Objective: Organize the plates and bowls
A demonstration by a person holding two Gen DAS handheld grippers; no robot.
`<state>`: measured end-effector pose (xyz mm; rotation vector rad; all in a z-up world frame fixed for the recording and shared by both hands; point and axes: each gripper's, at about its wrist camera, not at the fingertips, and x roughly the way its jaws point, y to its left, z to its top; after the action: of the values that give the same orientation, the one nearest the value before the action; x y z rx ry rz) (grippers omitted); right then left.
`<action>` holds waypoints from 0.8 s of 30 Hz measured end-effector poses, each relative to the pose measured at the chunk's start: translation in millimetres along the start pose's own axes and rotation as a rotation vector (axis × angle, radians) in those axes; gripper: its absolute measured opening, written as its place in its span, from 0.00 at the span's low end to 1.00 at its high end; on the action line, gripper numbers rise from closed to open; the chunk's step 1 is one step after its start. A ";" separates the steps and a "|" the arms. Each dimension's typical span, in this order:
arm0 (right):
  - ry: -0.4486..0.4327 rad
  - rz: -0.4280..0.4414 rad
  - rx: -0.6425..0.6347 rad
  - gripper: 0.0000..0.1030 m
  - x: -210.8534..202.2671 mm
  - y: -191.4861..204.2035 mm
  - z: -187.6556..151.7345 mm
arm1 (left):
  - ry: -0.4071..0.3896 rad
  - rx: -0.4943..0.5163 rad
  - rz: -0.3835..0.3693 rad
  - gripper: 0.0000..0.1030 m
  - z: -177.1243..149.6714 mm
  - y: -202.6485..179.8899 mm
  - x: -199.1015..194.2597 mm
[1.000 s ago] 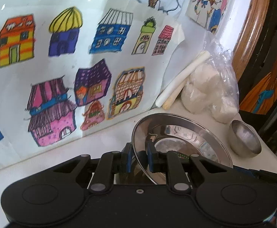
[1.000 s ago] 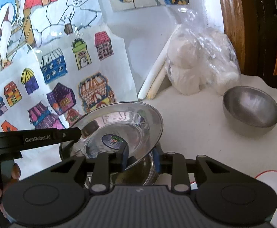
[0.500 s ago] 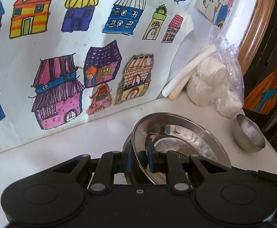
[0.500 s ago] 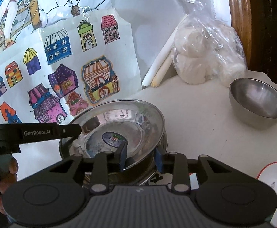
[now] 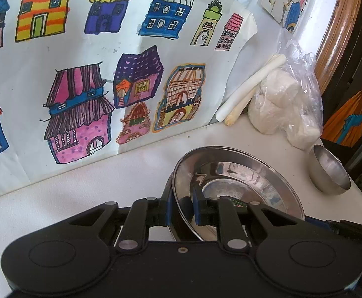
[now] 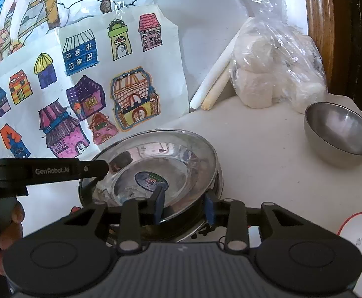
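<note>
Though hoisted and tilted a second ago, still pinched at its left rim by the left gripper (image 5: 182,206), pads tight on metal: steel plate (image 5: 243,173), now sunk nearly level onto the deeper dish (image 6: 220,173) beneath. Straddled at the near rim by the right gripper (image 6: 184,206), jaws spread slightly wider than before, apparently letting go. Suggests stacking nearly finished. Farther right, well apart on the table (image 6: 255,134): small bowl (image 6: 340,134), yet to be gathered.

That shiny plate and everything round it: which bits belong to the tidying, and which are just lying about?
Part of the job:
steel plate, pinched by the left gripper
pot beneath it
small steel bowl
right gripper

Just lying about:
house drawings
plastic bag of white lumps
two white sticks
</note>
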<state>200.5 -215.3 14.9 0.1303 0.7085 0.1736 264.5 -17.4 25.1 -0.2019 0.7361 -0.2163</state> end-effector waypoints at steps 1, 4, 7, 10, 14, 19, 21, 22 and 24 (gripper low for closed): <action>0.000 -0.001 -0.004 0.39 -0.1 0.6 -0.2 | -0.001 0.001 0.001 0.17 -0.2 -0.1 -0.1; 0.000 -0.004 -0.015 0.40 -0.5 2.6 -0.8 | -0.001 0.005 0.004 0.17 -0.6 -0.7 -0.6; 0.000 -0.005 -0.020 0.41 -0.7 4.1 -1.4 | 0.000 0.009 0.007 0.18 -0.7 -1.1 -0.9; 0.002 -0.004 -0.026 0.42 -1.0 4.1 -1.4 | 0.001 0.015 0.009 0.18 -0.9 -1.6 -1.0; 0.005 -0.009 -0.049 0.43 -1.4 6.6 -2.2 | -0.001 0.020 0.013 0.18 -1.5 -0.8 -1.3; 0.006 -0.007 -0.074 0.44 -1.8 11.1 -3.2 | 0.004 0.017 0.024 0.19 -2.4 2.2 -0.9; 0.005 -0.014 -0.082 0.44 -1.8 13.1 -3.7 | 0.005 0.014 0.021 0.19 -2.8 2.7 -1.2; 0.004 -0.018 -0.087 0.44 -1.9 13.6 -3.8 | 0.005 0.014 0.023 0.18 -2.8 2.1 -1.3; 0.001 -0.028 -0.099 0.45 -2.7 14.2 -3.8 | 0.004 0.023 0.028 0.18 -2.6 0.4 -1.2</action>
<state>194.4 -201.7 16.3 0.0253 0.7015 0.1815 261.8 -16.9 23.9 -0.1690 0.7391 -0.1987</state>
